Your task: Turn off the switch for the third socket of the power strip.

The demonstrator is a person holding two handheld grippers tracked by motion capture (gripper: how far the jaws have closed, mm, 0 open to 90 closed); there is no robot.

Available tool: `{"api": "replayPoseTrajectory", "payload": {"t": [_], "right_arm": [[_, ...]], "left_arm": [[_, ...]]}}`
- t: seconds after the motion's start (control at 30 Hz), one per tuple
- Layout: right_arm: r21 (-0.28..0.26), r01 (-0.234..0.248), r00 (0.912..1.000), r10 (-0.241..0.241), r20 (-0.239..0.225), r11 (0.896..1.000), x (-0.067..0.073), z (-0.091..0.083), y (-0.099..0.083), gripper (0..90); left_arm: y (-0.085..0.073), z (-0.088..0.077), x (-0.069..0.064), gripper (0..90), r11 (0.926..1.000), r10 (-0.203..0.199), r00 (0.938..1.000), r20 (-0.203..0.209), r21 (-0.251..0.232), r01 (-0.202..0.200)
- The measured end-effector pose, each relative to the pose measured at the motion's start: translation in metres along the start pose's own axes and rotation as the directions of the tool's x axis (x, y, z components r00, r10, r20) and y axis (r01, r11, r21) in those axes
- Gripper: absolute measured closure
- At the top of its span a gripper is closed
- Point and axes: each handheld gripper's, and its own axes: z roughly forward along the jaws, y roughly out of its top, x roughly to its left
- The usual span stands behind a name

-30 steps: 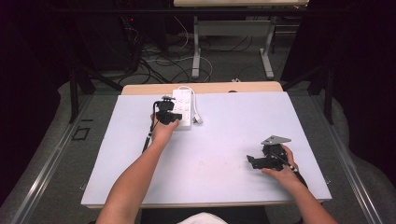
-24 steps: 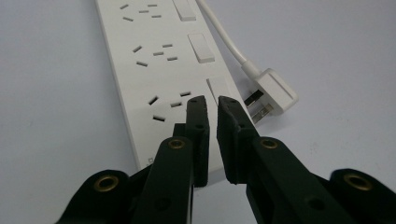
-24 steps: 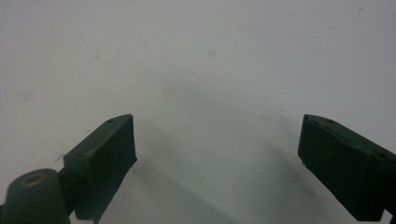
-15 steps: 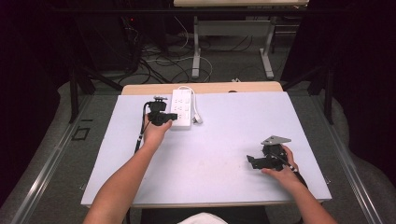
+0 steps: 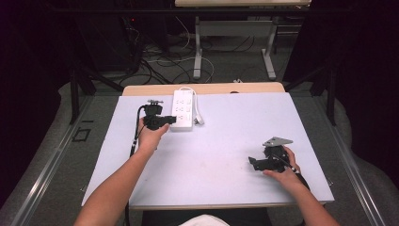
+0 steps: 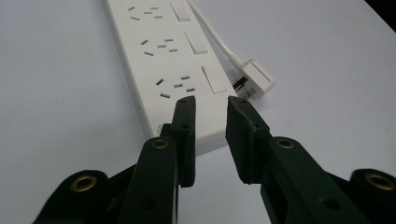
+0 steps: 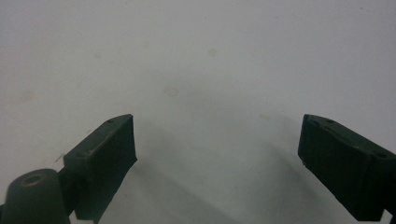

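Observation:
A white power strip (image 5: 183, 109) lies near the table's far edge, and its cord ends in a white plug (image 5: 200, 121) at its right. In the left gripper view the power strip (image 6: 168, 60) and plug (image 6: 254, 79) lie just ahead of the jaws. My left gripper (image 5: 171, 120) sits at the strip's near left corner. The left gripper (image 6: 210, 105) has just been opening, and its narrow gap holds nothing. My right gripper (image 5: 251, 162) rests at the near right of the table. In its own view the right gripper (image 7: 217, 140) stands wide open over bare tabletop.
The pale table (image 5: 226, 141) has a wooden strip (image 5: 211, 88) along its far edge. Beyond it, cables (image 5: 164, 61) and metal desk legs (image 5: 197, 52) lie on the floor. Black frame bars (image 5: 77, 89) stand at the left.
My left hand has drawn its gripper leftward, from over the strip's near end to beside its left corner. The right hand has stayed still.

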Motion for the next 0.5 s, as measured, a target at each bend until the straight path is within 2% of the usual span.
{"api": "replayPoseTrajectory", "payload": {"t": [0.1, 0.23, 0.5], "right_arm": [[-0.003, 0.007, 1.0000, -0.007, -0.001, 1.000, 0.000, 0.000, 0.000, 10.7], [0.003, -0.012, 0.9999, 0.012, 0.002, 1.000, 0.001, 0.000, 0.000, 10.7], [0.002, 0.002, 1.0000, -0.002, -0.005, 1.000, 0.001, 0.001, 0.000, 10.7]], "left_arm": [[-0.003, -0.004, 0.001, 70.4, 1.0000, 0.006, 1.0000, 0.002, -0.006, -0.006], [-0.007, -0.012, 0.002, 65.8, 0.9998, 0.004, 0.9999, 0.015, -0.018, -0.004], [-0.019, -0.021, 0.001, 58.2, 0.9993, 0.027, 0.9996, 0.011, -0.027, -0.027]]}}
